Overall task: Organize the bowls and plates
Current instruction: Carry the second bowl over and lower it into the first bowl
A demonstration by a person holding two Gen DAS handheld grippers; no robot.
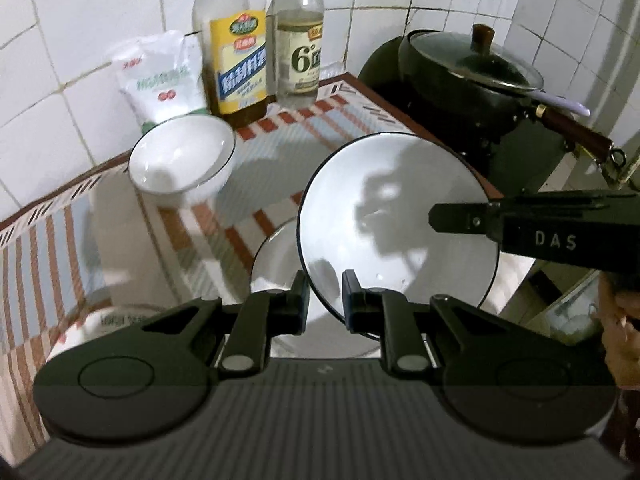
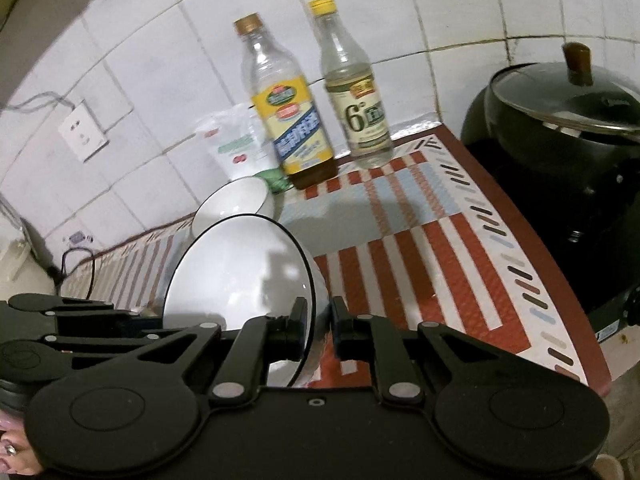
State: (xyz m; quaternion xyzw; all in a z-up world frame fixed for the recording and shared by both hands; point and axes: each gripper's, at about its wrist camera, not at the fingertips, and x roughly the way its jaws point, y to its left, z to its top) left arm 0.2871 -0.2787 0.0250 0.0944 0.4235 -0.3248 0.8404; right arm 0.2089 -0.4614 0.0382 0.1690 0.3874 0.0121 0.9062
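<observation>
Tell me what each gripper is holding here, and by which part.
Both hold the same white bowl, lifted and tilted: the left gripper clamps its near rim, and the right gripper clamps the rim on the right side.

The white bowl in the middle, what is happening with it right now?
A person holds a gripper in each hand, and both are clamped on the rim of one bowl. The left gripper pinches the near edge, and the right gripper grips another part of the rim. The bowl is tilted and lifted above the striped mat. A plate lies below it, and a second bowl stands near the bottles.
</observation>
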